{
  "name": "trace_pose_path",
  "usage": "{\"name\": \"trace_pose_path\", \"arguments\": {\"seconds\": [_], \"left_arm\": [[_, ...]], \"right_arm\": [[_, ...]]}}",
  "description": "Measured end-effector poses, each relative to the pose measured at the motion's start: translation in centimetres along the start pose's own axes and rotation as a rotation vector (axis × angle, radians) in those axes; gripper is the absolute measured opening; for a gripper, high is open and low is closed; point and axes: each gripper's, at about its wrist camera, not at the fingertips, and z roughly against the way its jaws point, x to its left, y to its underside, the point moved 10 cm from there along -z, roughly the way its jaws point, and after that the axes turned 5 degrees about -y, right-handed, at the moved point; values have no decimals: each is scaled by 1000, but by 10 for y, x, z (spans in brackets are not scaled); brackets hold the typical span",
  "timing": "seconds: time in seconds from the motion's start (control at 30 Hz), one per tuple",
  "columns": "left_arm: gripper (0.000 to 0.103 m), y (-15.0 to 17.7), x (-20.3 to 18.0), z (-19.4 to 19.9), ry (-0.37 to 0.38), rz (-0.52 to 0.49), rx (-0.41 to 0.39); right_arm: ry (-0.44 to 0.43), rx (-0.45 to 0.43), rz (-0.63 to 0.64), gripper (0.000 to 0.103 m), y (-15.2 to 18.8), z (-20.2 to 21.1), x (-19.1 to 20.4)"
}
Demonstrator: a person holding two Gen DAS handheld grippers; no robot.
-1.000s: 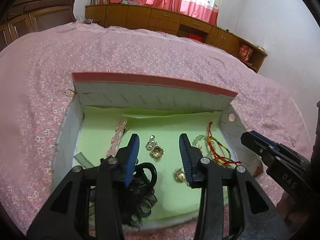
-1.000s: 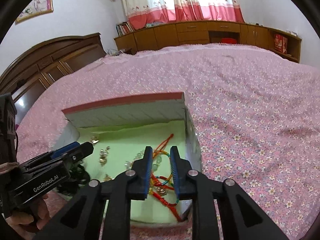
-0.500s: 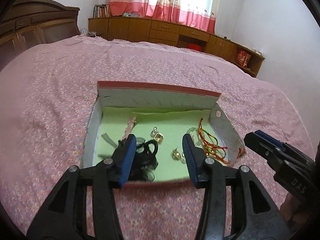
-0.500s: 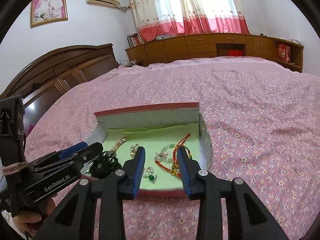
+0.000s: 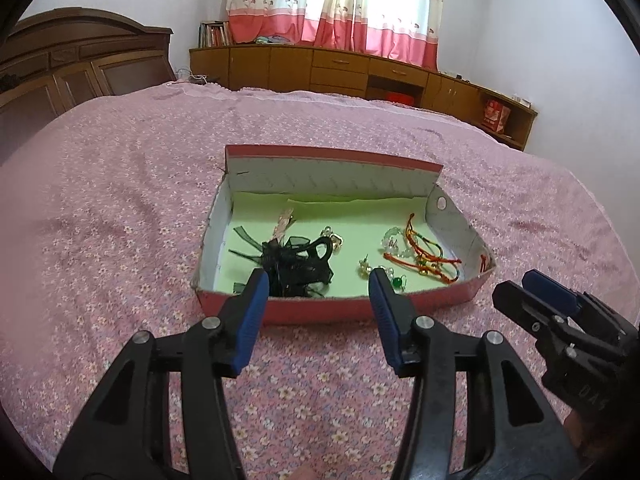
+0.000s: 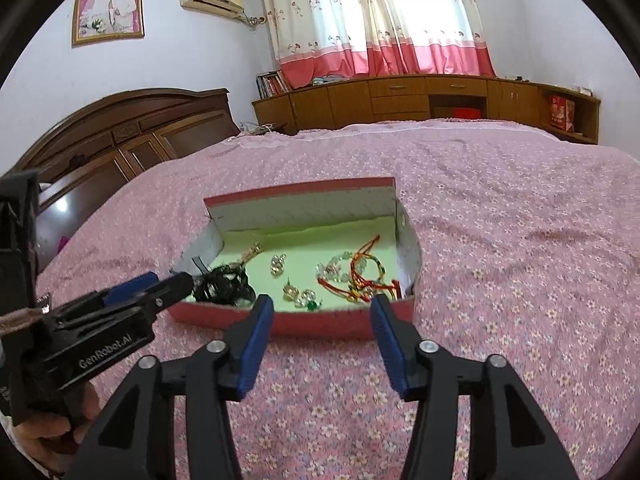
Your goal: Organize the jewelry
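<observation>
**op:** Both grippers pulled back out of the box [image 5: 340, 312] vs a sec ago. Before, the left gripper [image 5: 316, 300] had its tips down over the green liner and the right gripper [image 6: 320, 316] sat right over the red cords; now both hang over the bedspread [image 5: 120, 220] just short of the near wall. Box looks smaller in both views, nothing in it looks shifted afaict.

**reply:** jaws status?

**op:** Both sets opening rn, nothing between them, so released, not gripping anything. All the jewelry's lying loose in the box, box sits on the bed.

**reply:** how's that stuff gonna handle?

**op:** My guess: all v light. Red cord bracelets [image 5: 430, 256] are limp and tangled, so lifting one prob drags a neighbour; I'd pinch a single strand at the outer loop. Clear bead bracelet [image 6: 340, 270] is hard and slippery, take it across the beads. Small earrings [image 6: 298, 294] are fiddly and easy to drop. Black hair tie [image 5: 298, 262] is soft, squashy, grab the bunched middle. Box is thin card, walls will flex if bumped.
</observation>
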Motion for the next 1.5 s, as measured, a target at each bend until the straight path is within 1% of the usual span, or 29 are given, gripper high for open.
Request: {"name": "trace_pose_path", "arguments": {"seconds": [0.27, 0.6, 1.5], "left_arm": [[45, 17, 8, -1, -32, 23, 22], [45, 21, 14, 0, -52, 36, 20], [45, 20, 13, 1, -51, 34, 17]], "right_arm": [[12, -5, 13, 66, 12, 1, 4], [44, -14, 1, 66, 16, 2, -4], [43, -11, -4, 67, 17, 3, -6]]}}
